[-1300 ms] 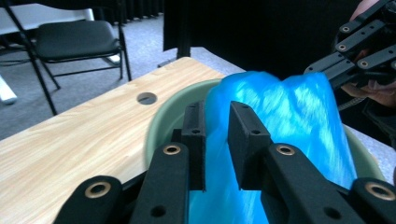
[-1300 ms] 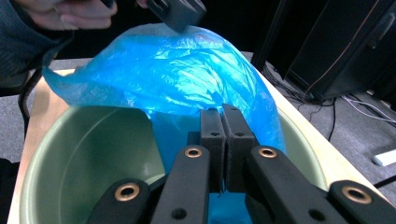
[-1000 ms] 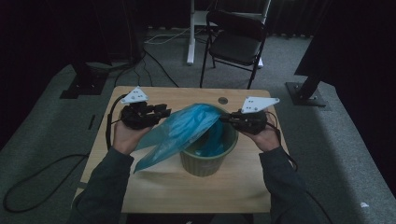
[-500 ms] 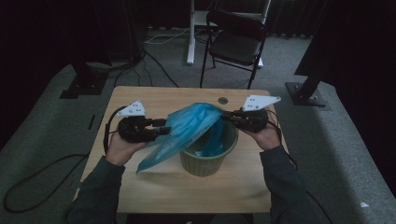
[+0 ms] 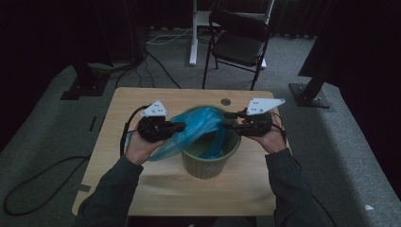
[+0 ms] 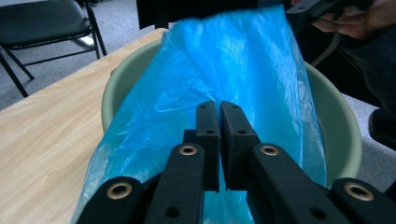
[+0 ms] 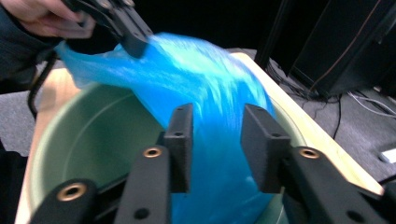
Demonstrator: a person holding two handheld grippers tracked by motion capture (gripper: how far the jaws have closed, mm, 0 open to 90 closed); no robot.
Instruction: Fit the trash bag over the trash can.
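A green round pot (image 5: 208,165) stands on the wooden table (image 5: 142,189). A thin blue plastic bag (image 5: 198,125) lies across its mouth and hangs inside. At the pot's left rim my left gripper (image 5: 182,126) has just been closing. In the left gripper view its jaws (image 6: 219,109) meet on a fold of the bag (image 6: 233,60). My right gripper (image 5: 227,121) is at the right rim and has just been opening. In the right gripper view (image 7: 217,116) the bag (image 7: 201,79) runs loose between the spread jaws, over the pot (image 7: 84,135).
A black folding chair (image 5: 239,45) and a white desk leg (image 5: 193,33) stand behind the table. Cables (image 5: 156,61) run over the grey carpet. A round cable hole (image 5: 225,101) is set near the table's far edge. Dark stand bases (image 5: 309,94) flank the table.
My left gripper has moved toward the pot and a little lower, and its jaws have closed on the bag. The right gripper's jaws have spread apart; that hand stayed put.
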